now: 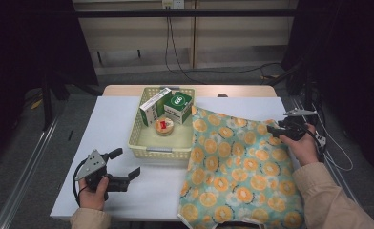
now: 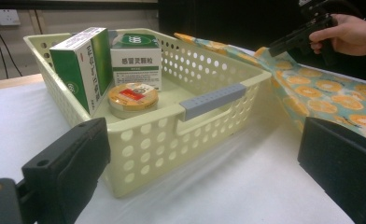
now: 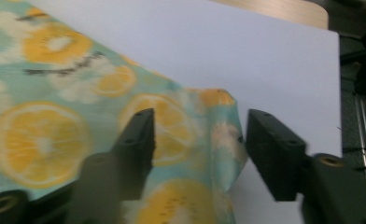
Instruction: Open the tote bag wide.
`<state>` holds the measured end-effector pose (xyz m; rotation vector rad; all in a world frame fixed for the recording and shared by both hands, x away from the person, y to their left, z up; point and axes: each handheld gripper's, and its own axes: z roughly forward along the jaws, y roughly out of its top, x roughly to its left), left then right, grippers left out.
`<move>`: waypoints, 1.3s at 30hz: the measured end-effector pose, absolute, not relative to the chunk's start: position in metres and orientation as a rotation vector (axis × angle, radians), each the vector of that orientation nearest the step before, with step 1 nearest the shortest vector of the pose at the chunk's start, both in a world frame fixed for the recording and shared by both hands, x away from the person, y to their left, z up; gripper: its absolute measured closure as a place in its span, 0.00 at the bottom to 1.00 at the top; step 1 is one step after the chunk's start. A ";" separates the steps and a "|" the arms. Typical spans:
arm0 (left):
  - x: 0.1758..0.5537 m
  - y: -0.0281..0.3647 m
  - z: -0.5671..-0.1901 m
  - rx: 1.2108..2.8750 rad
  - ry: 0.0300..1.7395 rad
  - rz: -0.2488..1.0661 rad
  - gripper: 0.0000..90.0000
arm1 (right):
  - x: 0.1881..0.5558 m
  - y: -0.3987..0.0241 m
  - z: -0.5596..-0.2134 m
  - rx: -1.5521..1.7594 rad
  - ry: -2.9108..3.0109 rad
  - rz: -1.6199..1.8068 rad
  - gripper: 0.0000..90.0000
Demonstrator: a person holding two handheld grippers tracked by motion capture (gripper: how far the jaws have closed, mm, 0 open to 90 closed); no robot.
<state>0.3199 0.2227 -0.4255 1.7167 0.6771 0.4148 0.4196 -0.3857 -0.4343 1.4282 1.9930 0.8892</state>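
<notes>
Two black-jawed grippers are at work: the right gripper (image 3: 197, 149) stands open over a raised corner of the soft, teal cloth printed with orange slices (image 1: 237, 167), pads not pressing it, while the left gripper (image 1: 123, 164) rests wide open and empty. That cloth lies rumpled across the table's right, one edge lapping the rigid, perforated pale-yellow plastic basket (image 1: 138, 128). Judging by this, spreading or covering remains unfinished.

Pale panelled wall (image 1: 137, 38), wall socket (image 1: 172, 4), dim light.
</notes>
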 end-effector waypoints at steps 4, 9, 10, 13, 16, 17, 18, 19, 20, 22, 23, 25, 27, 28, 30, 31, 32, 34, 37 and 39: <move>0.319 0.222 -0.425 1.721 0.678 0.413 0.02 | 0.404 -0.360 -0.422 1.316 2.036 0.952 0.28; 0.318 0.219 -0.424 1.718 0.673 0.410 0.02 | 0.390 -0.320 -0.415 1.183 2.139 1.058 0.21; 0.318 0.219 -0.424 1.720 0.672 0.409 0.02 | 0.388 -0.310 -0.414 1.151 2.161 1.055 0.19; 0.318 0.219 -0.424 1.724 0.667 0.406 0.02 | 0.386 -0.284 -0.414 1.091 2.203 1.076 0.14; 0.318 0.219 -0.424 1.729 0.659 0.406 0.02 | 0.388 -0.260 -0.418 1.072 2.242 1.138 0.12; 0.318 0.219 -0.424 1.723 0.663 0.401 0.02 | 0.390 -0.251 -0.420 1.048 2.253 1.128 0.11; 0.319 0.220 -0.425 1.728 0.659 0.407 0.02 | 0.392 -0.243 -0.422 1.017 2.267 1.101 0.10; 0.319 0.220 -0.425 1.733 0.657 0.405 0.02 | 0.394 -0.235 -0.426 0.993 2.286 1.084 0.10; 0.319 0.219 -0.426 1.730 0.663 0.396 0.02 | 0.397 -0.229 -0.430 0.981 2.306 1.079 0.11; 0.319 0.220 -0.426 1.736 0.656 0.399 0.02 | 0.404 -0.217 -0.438 0.971 2.339 1.064 0.13; 0.319 0.220 -0.426 1.735 0.654 0.398 0.02 | 0.407 -0.212 -0.442 0.977 2.356 1.052 0.15; 0.320 0.220 -0.426 1.730 0.655 0.392 0.02 | 0.412 -0.205 -0.452 0.983 2.397 1.024 0.21; 0.320 0.221 -0.426 1.732 0.653 0.393 0.02 | 0.416 -0.199 -0.463 0.980 2.429 0.994 0.19; 0.319 0.221 -0.426 1.731 0.653 0.392 0.02 | 0.418 -0.198 -0.465 1.010 2.422 1.039 0.21; 0.319 0.222 -0.427 1.727 0.656 0.391 0.02 | 0.421 -0.197 -0.466 1.024 2.434 1.055 0.23; 0.318 0.223 -0.427 1.721 0.664 0.389 0.02 | 0.422 -0.197 -0.465 1.018 2.442 1.055 0.27; 0.318 0.223 -0.426 1.719 0.667 0.390 0.02 | 0.422 -0.197 -0.465 1.004 2.449 1.064 0.32; 0.318 0.223 -0.426 1.720 0.665 0.393 0.02 | 0.422 -0.197 -0.464 1.000 2.453 1.062 0.42; 0.317 0.222 -0.426 1.726 0.663 0.392 0.02 | 0.421 -0.198 -0.462 0.990 2.455 1.066 0.58; 0.317 0.221 -0.426 1.727 0.656 0.394 0.02 | 0.421 -0.198 -0.462 0.990 2.451 1.063 0.69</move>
